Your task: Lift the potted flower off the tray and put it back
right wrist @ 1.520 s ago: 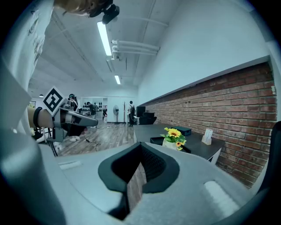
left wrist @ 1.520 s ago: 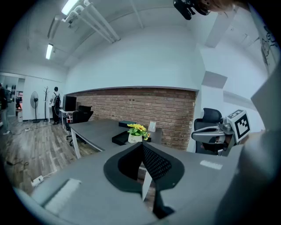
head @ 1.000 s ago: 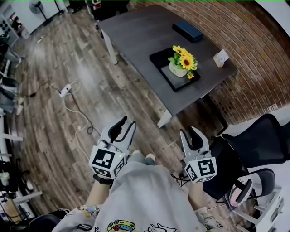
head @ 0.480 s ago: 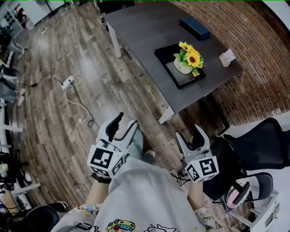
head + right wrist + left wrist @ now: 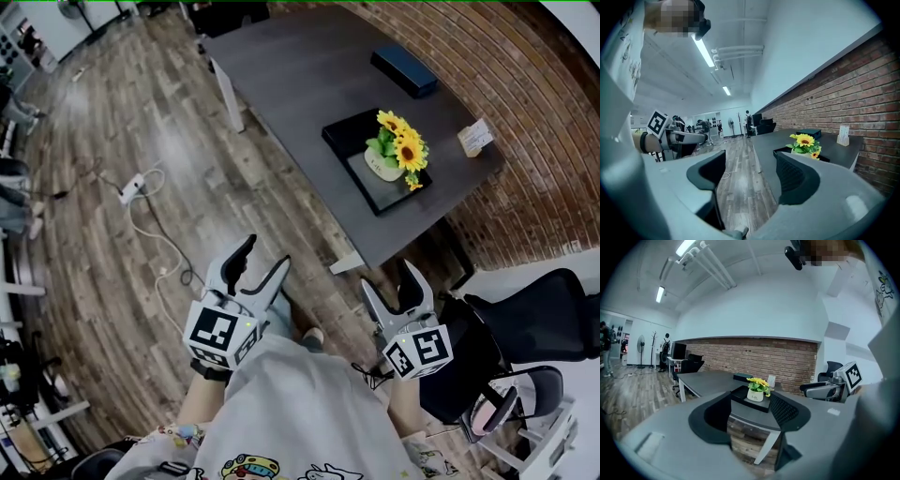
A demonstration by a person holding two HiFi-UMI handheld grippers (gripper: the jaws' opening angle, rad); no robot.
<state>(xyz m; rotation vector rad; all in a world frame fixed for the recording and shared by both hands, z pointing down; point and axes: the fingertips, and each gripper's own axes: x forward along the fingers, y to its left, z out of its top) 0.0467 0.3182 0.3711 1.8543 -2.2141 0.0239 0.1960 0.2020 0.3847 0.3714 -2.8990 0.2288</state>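
1. Left hand-held gripper (image 5: 266, 253): jaws apart, just been opening, nothing between them.
2. Right hand-held gripper (image 5: 389, 278): jaws apart, just been opening, empty.
3. Potted sunflowers (image 5: 394, 155): upright on black tray (image 5: 349, 131), on grey tabletop (image 5: 291, 66), at 1 o'clock, well apart from both grippers.
4. Dark box (image 5: 403, 71): 12 o'clock of tray.

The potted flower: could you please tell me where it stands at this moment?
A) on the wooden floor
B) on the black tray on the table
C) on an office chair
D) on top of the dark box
B: the potted flower stands upright on the tray, which lies on the table.
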